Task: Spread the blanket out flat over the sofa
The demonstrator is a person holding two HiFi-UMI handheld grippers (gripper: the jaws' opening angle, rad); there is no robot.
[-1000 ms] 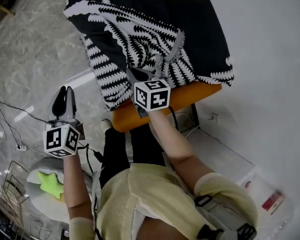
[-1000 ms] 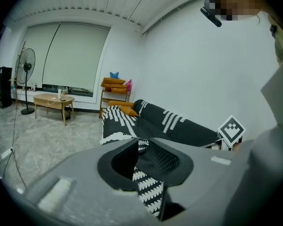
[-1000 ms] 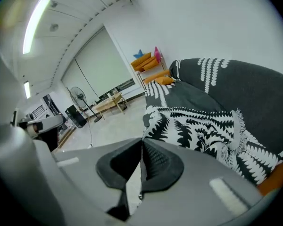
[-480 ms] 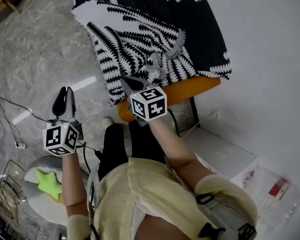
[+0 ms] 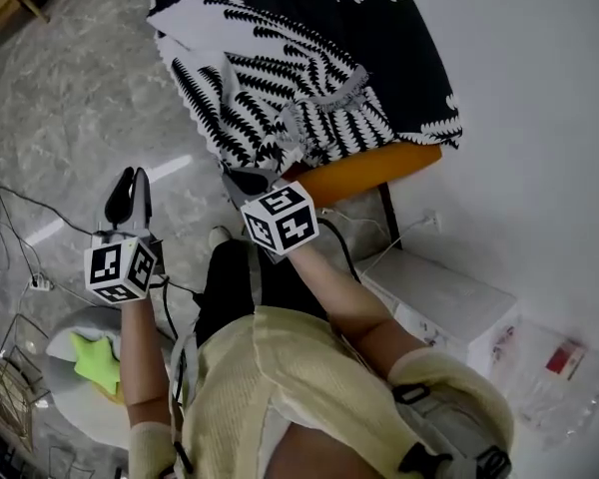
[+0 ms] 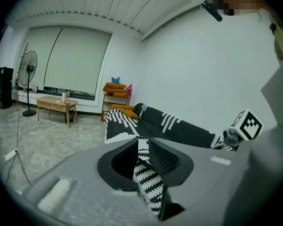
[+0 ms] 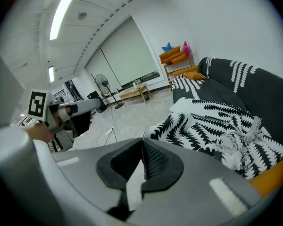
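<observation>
A soft blanket [image 5: 309, 78], black with white fern-like fronds and a plain white underside, is draped and rumpled over the near end of an orange sofa [image 5: 379, 170]. Its short fringe is gathered into a bunch near the front edge. That edge is pinched in the right gripper [image 5: 240, 178], whose jaws are closed tight on a thin pale fold of the cloth, just in front of the sofa's corner. The left gripper [image 5: 132, 178] is held well apart from the blanket, over the grey marbled floor [image 5: 70, 98]. Its jaws are parted only narrowly and nothing is held in them; the patterned cloth is seen beyond the gap. Compared with a second ago, the right gripper has been shifted leftward and nearer the person. The hanging front flap has been drawn up off the sofa's front, and more white underside has been turned up.
</observation>
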